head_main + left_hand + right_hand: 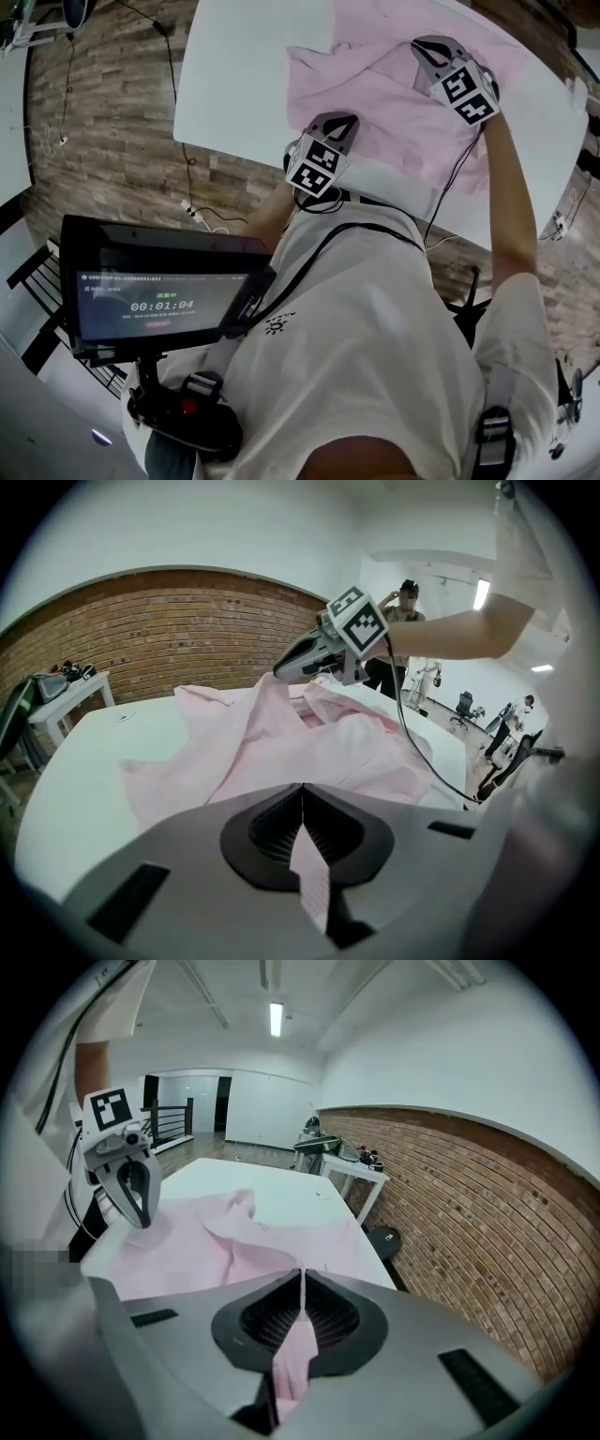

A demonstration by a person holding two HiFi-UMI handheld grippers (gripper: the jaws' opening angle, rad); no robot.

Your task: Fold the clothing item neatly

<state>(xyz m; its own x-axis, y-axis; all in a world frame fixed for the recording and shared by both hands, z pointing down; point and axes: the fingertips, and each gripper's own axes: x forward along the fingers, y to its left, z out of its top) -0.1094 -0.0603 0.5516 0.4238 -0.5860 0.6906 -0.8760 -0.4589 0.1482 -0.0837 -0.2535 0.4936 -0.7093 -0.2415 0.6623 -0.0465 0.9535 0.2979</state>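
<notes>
Head view first: the pink shirt (pixel 394 103) is lying rumpled on the white tabletop (pixel 234 75), spreading from the near edge toward the far right. The left hand-held gripper (pixel 343 120) is sitting at the shirt's near edge. The right hand-held gripper (pixel 420 44) is reaching over the far part, so the 2 are well apart with cloth between them.

Left gripper view: its jaws are pressing together on a thin fold of pink cloth, so it's clamping the shirt, not running empty. Past the jaws the fabric is draping in soft ridges and rising in a peak up to the other gripper's tip.

Right gripper view: same story. The jaws are clenched and a strip of pink fabric is hanging down between the pads. The rest of the shirt is lying below on the tabletop, with the left gripper off to the left by the table's edge.

Handling-wise, I'm guessing this thing is light, thin and totally floppy. It's probably going to sag and wrinkle anywhere it isn't being held, and it might slide on that smooth top. Best grab spots look like hems, seams or corners, where doubled layers are giving the pads something to bite. Pinching mid-panel would likely just bunch it up. Holding 2 points on 1 edge and keeping it taut seems like the way to go.
</notes>
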